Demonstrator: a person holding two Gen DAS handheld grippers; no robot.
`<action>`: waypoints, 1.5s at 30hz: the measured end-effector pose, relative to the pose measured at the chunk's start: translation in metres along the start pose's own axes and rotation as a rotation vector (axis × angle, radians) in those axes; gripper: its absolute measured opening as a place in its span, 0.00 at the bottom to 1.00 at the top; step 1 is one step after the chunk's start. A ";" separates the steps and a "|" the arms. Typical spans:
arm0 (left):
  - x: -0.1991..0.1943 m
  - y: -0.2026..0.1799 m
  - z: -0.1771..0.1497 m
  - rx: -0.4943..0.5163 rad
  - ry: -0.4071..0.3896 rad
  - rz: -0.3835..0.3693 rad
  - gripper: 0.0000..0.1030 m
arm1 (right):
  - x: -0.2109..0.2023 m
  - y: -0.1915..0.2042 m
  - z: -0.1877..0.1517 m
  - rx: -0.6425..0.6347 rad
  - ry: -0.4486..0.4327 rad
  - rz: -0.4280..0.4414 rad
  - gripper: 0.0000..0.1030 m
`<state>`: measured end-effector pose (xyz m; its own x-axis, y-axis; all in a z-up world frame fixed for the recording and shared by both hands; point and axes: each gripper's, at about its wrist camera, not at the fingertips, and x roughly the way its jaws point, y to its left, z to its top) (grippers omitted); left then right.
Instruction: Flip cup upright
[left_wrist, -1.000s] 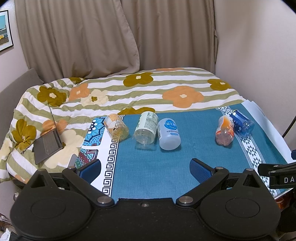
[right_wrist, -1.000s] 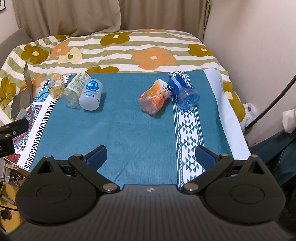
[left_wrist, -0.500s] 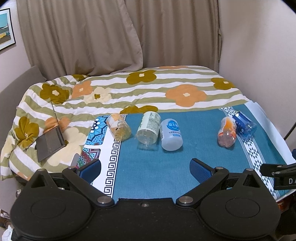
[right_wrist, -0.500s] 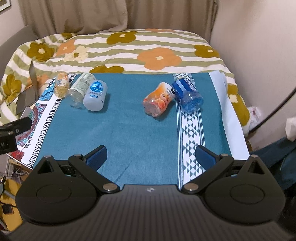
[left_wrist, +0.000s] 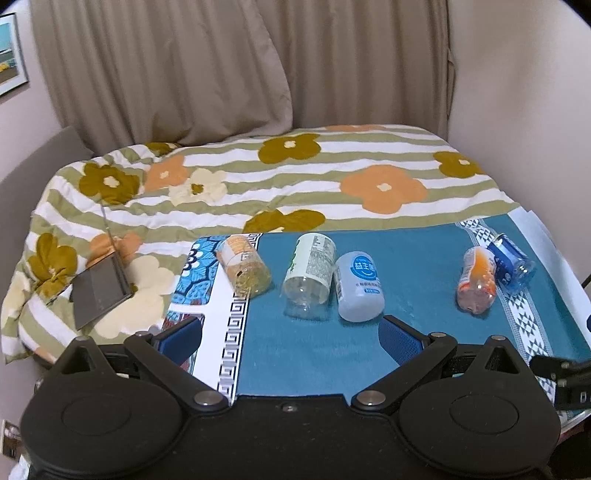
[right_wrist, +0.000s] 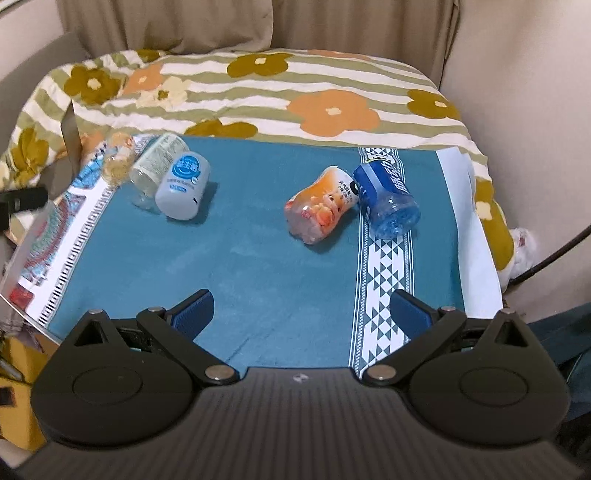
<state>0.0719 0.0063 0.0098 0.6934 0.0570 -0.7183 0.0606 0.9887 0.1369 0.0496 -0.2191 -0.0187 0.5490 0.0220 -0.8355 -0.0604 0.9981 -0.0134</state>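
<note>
Several plastic cups lie on their sides on a teal cloth (left_wrist: 314, 354). On the left lie an orange-labelled cup (left_wrist: 243, 266), a green-labelled clear cup (left_wrist: 310, 269) and a white cup with a blue label (left_wrist: 358, 280). On the right lie an orange printed cup (right_wrist: 321, 206) and a blue cup (right_wrist: 388, 199), touching each other. My left gripper (left_wrist: 290, 332) is open and empty, near the table's front edge below the left cups. My right gripper (right_wrist: 301, 312) is open and empty, in front of the right pair.
A flowered striped blanket (left_wrist: 295, 177) covers the bed behind the cloth. A grey laptop (left_wrist: 99, 288) rests on it at the left. Curtains hang behind and a wall stands at the right. A dark cable (right_wrist: 554, 251) runs at the right edge.
Both grippers have drawn back and tilted up slightly, so the cups sit a little lower and farther in view. Neither gripper has closed. No cup has moved.
</note>
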 end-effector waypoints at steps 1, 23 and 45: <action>0.008 0.003 0.005 0.012 0.005 -0.008 1.00 | 0.004 0.001 0.002 0.015 0.010 -0.008 1.00; 0.189 0.025 0.068 0.231 0.235 -0.298 0.89 | 0.070 0.033 0.033 0.347 0.197 -0.108 1.00; 0.238 0.004 0.062 0.331 0.335 -0.362 0.69 | 0.099 0.035 0.032 0.439 0.256 -0.138 1.00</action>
<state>0.2812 0.0152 -0.1181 0.3253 -0.1819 -0.9279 0.5090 0.8607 0.0097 0.1286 -0.1801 -0.0842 0.3028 -0.0711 -0.9504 0.3830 0.9222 0.0530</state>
